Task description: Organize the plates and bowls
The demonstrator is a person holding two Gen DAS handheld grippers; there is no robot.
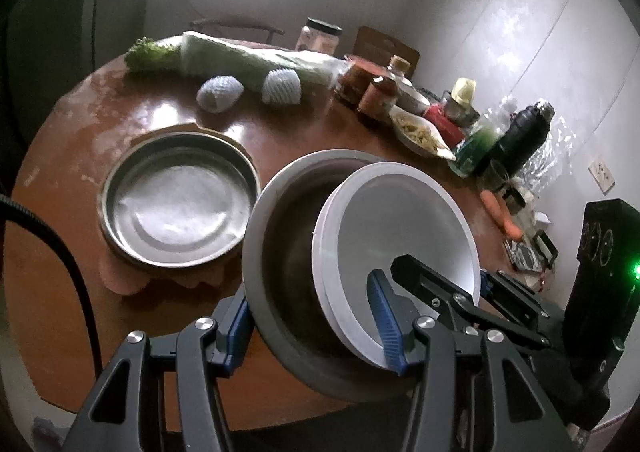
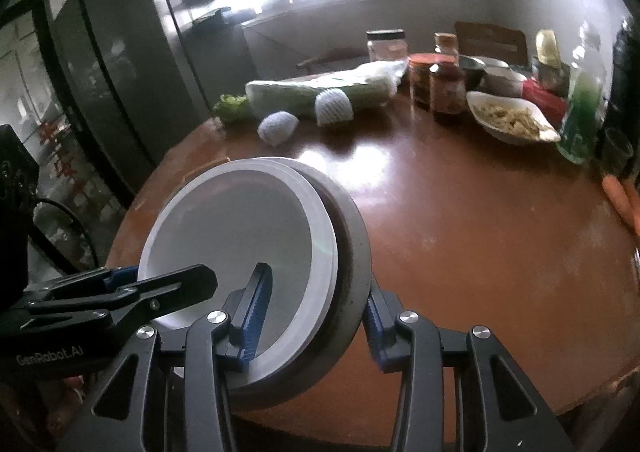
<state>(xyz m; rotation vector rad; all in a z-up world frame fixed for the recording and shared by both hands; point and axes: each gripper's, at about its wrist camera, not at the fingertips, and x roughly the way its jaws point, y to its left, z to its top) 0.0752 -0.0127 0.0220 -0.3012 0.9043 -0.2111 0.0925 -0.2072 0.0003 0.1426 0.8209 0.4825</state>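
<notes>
A grey metal bowl [image 1: 260,220] with white plates [image 1: 400,220] stacked inside hangs tilted above the round brown table [image 1: 60,252]. My left gripper [image 1: 308,292] is shut on the stack's near rim, with its blue pads clamping bowl wall and plate edges together. From the right side my right gripper [image 1: 444,272] clamps the same stack. In the right wrist view that right gripper [image 2: 316,284] pinches the white plates [image 2: 240,228] and grey bowl [image 2: 352,236], and the left gripper [image 2: 164,276] bites the far left rim. A shallow metal pan [image 1: 180,204] rests on a tan mat on the table.
Along the table's far side lie a wrapped cabbage [image 1: 248,56], two foam-netted fruits [image 1: 280,86], sauce jars [image 1: 376,92], a white dish of food [image 1: 416,132], a black flask [image 1: 520,136] and a green bottle [image 2: 580,116]. Carrots [image 1: 500,212] lie at the right edge. A chair [image 1: 236,26] stands behind.
</notes>
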